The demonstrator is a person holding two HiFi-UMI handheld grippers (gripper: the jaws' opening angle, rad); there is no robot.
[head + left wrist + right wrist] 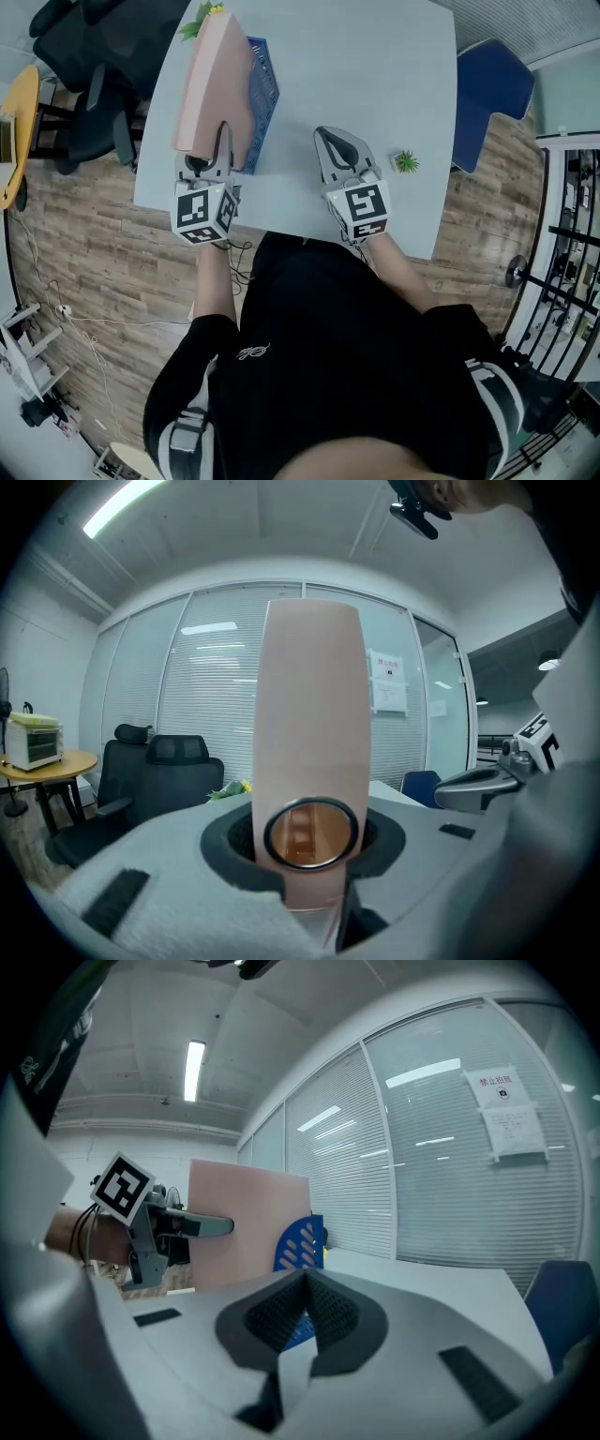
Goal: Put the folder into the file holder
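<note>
Standing upright at the left of the white worktop [375, 75], the pink folder [211, 84] is rising just beside the blue file holder [267, 86], the left gripper's [221, 150] jaws are clamping its near edge, and the right gripper [328, 141] is hovering empty, jaws closed together, near a small plant [406, 161].

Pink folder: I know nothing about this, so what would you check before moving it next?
1. Folder clamped in the left tool: ok.
2. Folder standing upright: ok.
3. Blue file holder close beside the folder: ok.
4. Folder lined up with a slot in the file holder: cannot tell.
5. Right tool closed and empty, free to help: ok.
6. Small plant standing apart on the table: ok.
</note>
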